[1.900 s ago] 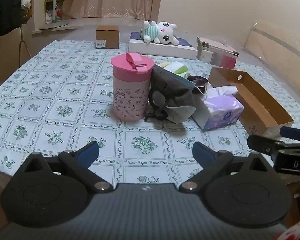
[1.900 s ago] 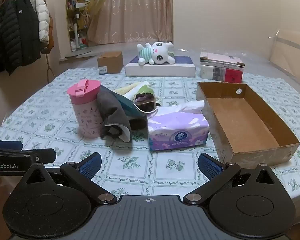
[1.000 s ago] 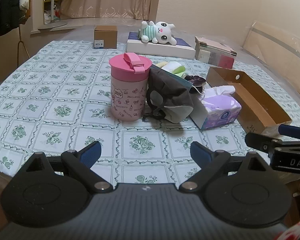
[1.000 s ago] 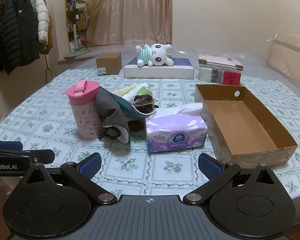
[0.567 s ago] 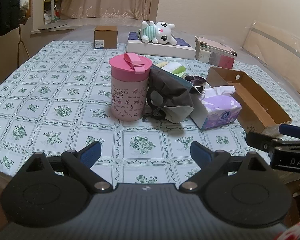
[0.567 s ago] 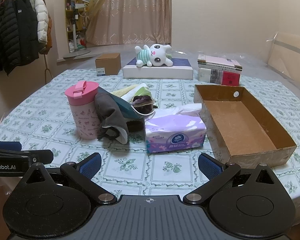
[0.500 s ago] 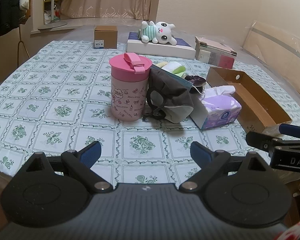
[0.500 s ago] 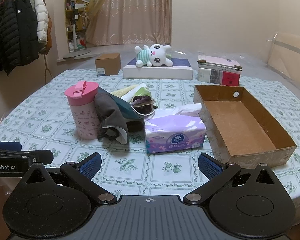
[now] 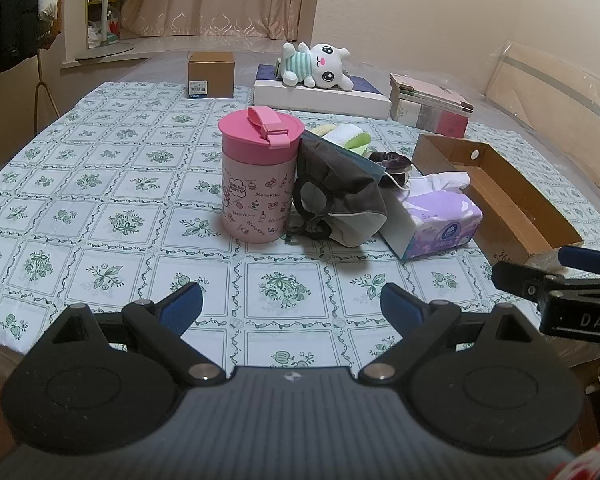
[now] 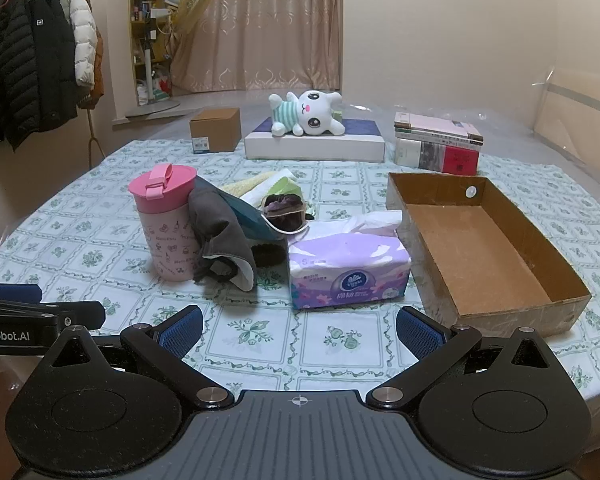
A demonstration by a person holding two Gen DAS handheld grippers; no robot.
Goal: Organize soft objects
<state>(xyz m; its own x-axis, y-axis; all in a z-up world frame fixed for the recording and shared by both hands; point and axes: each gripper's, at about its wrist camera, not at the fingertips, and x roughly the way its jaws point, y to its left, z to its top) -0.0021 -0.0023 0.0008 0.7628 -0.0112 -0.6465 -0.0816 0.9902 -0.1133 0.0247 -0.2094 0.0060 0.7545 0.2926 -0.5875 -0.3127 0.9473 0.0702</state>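
A heap of soft things lies mid-table: a grey cloth (image 9: 342,204) (image 10: 224,240) leaning on a pink cup (image 9: 258,176) (image 10: 166,220), a purple tissue pack (image 9: 436,220) (image 10: 348,266), a dark scrunchie (image 10: 284,210) and a folded white-and-green towel (image 9: 346,136) (image 10: 272,186). An empty cardboard box (image 9: 496,192) (image 10: 480,248) sits to the right. My left gripper (image 9: 290,308) is open near the front edge, empty. My right gripper (image 10: 298,332) is open too, in front of the tissue pack, holding nothing.
At the back stand a small brown carton (image 10: 216,130), a flat white box (image 10: 316,146) with a plush bunny (image 10: 306,118) on it, and a stack of books (image 10: 438,148). Coats (image 10: 32,68) hang at the left. Bare tablecloth (image 9: 80,184) spreads left of the cup.
Both views have pulled back slightly from the table over the first second, then held still. Nothing on the table has moved.
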